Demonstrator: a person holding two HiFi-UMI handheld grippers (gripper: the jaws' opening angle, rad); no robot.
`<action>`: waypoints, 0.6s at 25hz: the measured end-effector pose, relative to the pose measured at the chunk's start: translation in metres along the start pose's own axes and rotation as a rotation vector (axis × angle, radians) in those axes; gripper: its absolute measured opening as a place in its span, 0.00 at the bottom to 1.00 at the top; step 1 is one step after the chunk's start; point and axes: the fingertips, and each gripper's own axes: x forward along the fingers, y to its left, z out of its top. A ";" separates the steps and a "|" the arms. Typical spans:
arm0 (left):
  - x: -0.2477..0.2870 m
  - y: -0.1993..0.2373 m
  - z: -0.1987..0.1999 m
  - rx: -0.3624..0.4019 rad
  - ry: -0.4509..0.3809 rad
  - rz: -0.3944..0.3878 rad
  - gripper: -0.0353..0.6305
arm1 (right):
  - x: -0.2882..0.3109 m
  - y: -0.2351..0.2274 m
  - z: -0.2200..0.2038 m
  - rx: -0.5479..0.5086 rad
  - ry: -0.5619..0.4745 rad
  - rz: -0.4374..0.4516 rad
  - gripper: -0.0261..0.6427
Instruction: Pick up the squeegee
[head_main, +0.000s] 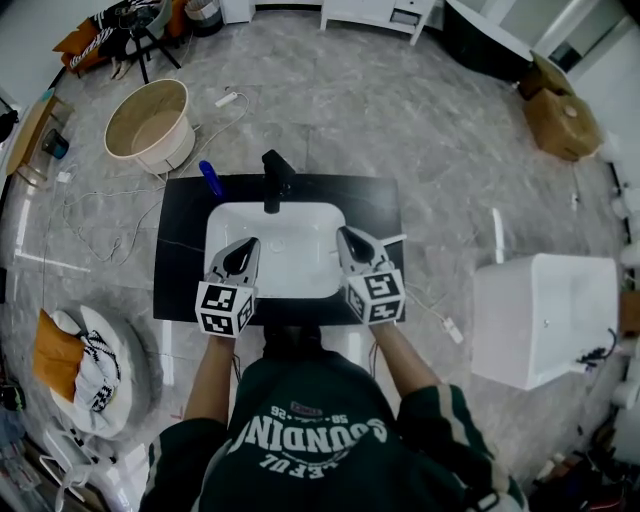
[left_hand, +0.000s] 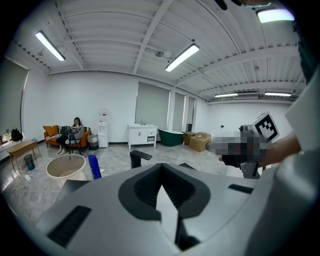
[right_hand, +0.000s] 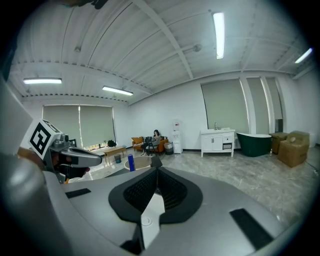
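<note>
I stand at a black counter with a white sink basin set in it. Behind the basin are a black faucet and a blue bottle. My left gripper hovers over the basin's front left, jaws together, nothing in it. My right gripper hovers over the front right, also shut and empty. A thin pale piece lies on the counter just right of the right gripper; I cannot tell whether it is the squeegee. Each gripper view shows the closed jaws and the other gripper.
A round beige tub stands on the floor at the back left, with a cable trailing by it. A white box-shaped fixture stands to the right, cardboard boxes further back. A person sits on a distant orange sofa.
</note>
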 end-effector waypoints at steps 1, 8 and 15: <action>0.002 -0.001 -0.001 0.000 0.002 -0.008 0.06 | 0.000 -0.001 -0.003 0.003 0.007 0.000 0.04; 0.025 -0.016 -0.008 0.012 0.031 -0.096 0.06 | -0.011 -0.014 -0.025 0.033 0.052 -0.066 0.04; 0.049 -0.046 -0.023 0.028 0.073 -0.204 0.06 | -0.042 -0.031 -0.058 0.069 0.115 -0.150 0.05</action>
